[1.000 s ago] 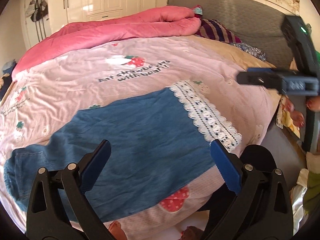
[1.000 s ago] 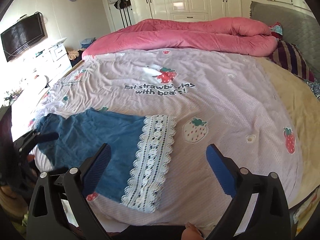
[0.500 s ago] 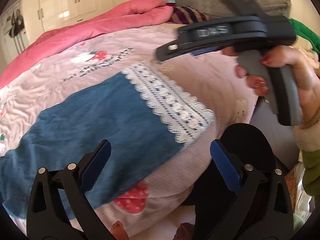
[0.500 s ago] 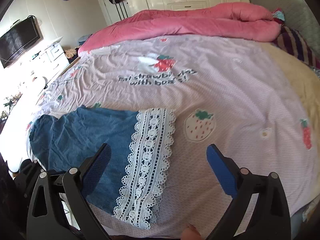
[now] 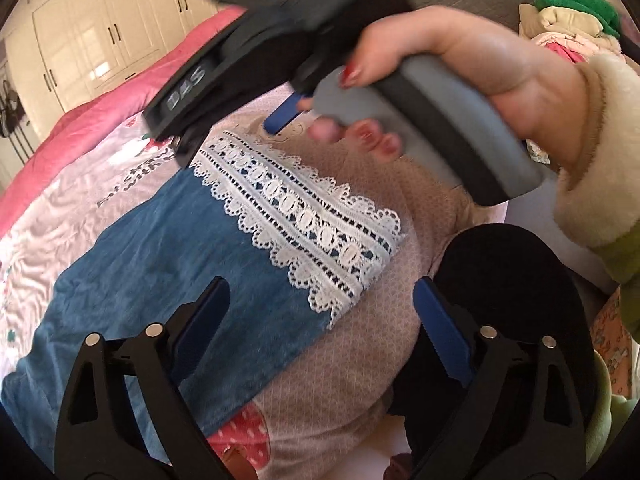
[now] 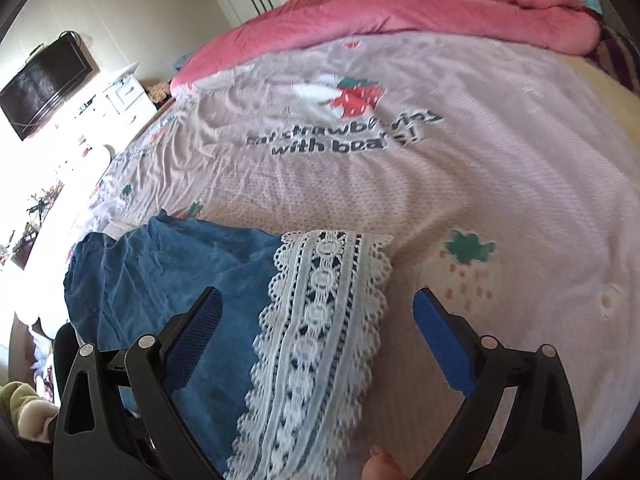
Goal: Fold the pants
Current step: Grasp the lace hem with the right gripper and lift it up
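Observation:
Blue denim pants (image 5: 168, 264) with a white lace cuff (image 5: 312, 224) lie flat near the bed's front edge. My left gripper (image 5: 320, 312) is open, low over the pants near the lace hem. My right gripper (image 6: 316, 320) is open, its jaws standing either side of the lace cuff (image 6: 324, 320), just above it. In the left wrist view the right gripper's body (image 5: 280, 48) is held by a hand over the far end of the cuff. The blue part shows in the right wrist view (image 6: 160, 280).
The pink strawberry-print bedspread (image 6: 440, 184) covers the bed. A rolled pink duvet (image 6: 400, 12) lies at the far side. A dresser and TV (image 6: 44, 80) stand left. A pile of clothes (image 5: 568, 28) sits to the right. A black round object (image 5: 508, 288) is beside the bed.
Both grippers have moved in and down toward the lace cuff. The right gripper has swung into the left wrist view, over the cuff. Both stay open.

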### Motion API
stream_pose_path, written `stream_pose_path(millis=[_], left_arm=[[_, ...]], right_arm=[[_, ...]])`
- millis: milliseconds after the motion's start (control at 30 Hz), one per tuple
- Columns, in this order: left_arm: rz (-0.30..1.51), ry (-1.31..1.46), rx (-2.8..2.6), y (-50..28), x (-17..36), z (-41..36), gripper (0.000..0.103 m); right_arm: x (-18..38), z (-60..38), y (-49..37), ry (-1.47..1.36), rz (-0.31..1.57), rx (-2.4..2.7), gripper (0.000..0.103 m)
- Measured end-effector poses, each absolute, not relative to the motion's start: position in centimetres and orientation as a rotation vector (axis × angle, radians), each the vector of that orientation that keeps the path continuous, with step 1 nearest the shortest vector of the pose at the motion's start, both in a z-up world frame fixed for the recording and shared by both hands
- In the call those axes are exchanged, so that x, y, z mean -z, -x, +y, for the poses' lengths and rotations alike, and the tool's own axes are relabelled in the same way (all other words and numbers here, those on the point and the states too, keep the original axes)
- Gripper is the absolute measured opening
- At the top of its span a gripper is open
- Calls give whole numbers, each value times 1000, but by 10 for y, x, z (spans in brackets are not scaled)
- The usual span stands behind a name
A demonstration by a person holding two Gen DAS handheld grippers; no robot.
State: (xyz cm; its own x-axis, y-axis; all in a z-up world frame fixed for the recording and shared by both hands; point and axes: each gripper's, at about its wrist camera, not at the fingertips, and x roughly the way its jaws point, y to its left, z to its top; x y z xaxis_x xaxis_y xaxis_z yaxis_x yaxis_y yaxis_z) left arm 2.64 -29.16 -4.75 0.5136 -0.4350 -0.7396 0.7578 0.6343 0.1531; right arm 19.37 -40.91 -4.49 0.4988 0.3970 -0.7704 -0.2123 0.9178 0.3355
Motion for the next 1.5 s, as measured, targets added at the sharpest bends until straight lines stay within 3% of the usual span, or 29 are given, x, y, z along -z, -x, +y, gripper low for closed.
stream_pose_path(millis=[167, 267, 633, 767, 900, 933, 1167, 1267, 1400, 1500], left_arm=[[742, -489, 748, -41, 54, -292, 72], [795, -439, 743, -53, 61, -282, 72], [805, -427, 777, -50, 58, -279, 71], [778, -489, 775, -45, 60, -292, 67], [723, -571, 768, -35, 63, -303, 54], [710, -592, 766, -32, 63, -307, 53], [645, -698, 743, -13, 68, -325, 37], [654, -670, 753, -8, 63, -321, 25], [723, -533, 789, -25, 50, -301, 12], [784, -400, 825, -38, 41, -283, 9]], right_arm=[[51, -402, -205, -285, 1014, -453, 89], [45, -390, -208, -267, 1005, -498, 82], [60, -395, -214, -254, 1036, -483, 76], [56, -395, -211, -246, 1031, -489, 57], [50, -398, -205, -250, 1007, -525, 26], [49, -397, -203, -249, 1003, -535, 23], [48, -395, -203, -237, 1010, -525, 22], [48, -393, -204, -233, 1020, -511, 21], [43, -391, -203, -241, 1019, -492, 18], [37, -390, -202, -249, 1010, -482, 17]])
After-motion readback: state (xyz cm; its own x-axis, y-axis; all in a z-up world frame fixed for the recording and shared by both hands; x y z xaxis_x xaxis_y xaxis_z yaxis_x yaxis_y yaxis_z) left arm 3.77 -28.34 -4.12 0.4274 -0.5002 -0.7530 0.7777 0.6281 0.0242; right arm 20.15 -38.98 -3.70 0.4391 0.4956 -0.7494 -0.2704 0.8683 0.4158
